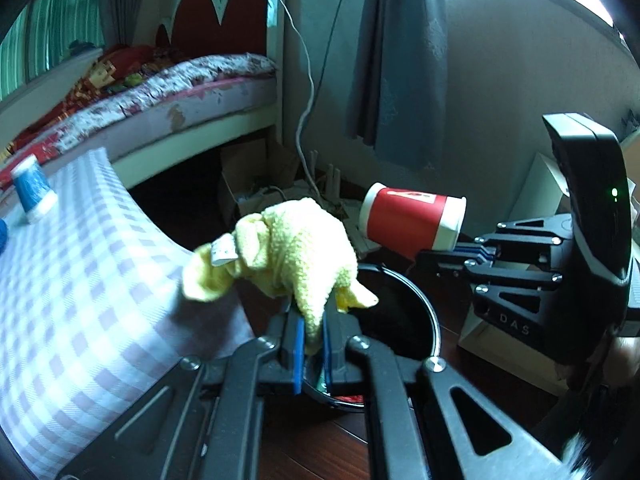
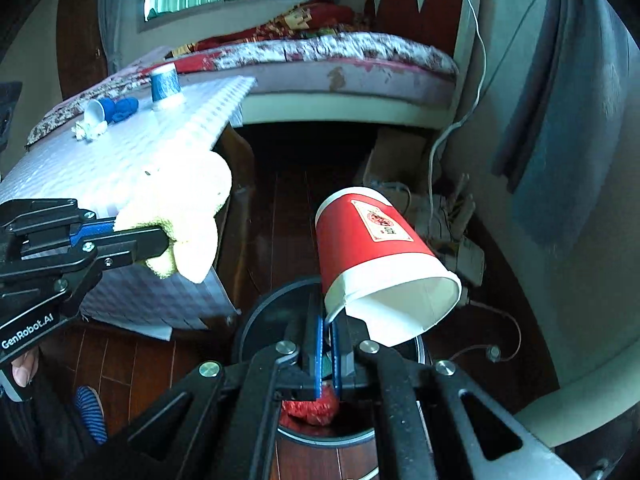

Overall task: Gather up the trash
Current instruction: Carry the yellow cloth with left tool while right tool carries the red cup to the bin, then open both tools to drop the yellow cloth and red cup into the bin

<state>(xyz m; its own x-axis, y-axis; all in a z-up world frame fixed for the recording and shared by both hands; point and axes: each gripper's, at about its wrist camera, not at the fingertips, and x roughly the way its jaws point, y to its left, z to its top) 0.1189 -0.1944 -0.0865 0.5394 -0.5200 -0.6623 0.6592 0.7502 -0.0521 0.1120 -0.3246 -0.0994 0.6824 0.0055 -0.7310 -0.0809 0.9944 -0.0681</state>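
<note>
My left gripper (image 1: 312,332) is shut on a yellow fluffy cloth (image 1: 280,248) and holds it above the rim of a round black bin (image 1: 416,300). The cloth also shows in the right wrist view (image 2: 180,204). My right gripper (image 2: 328,320) is shut on the rim of a red paper cup (image 2: 372,240), tilted with its mouth down over the bin (image 2: 260,316). The cup also shows in the left wrist view (image 1: 412,216). Something red (image 2: 316,408) lies inside the bin.
A table with a checked cloth (image 2: 132,152) stands to the left of the bin, carrying a blue cup (image 2: 165,84), a tipped blue-and-white cup (image 2: 98,112) and white scraps (image 2: 86,130). A bed (image 2: 340,60) stands behind. Cables and boxes (image 2: 440,200) lie by the wall.
</note>
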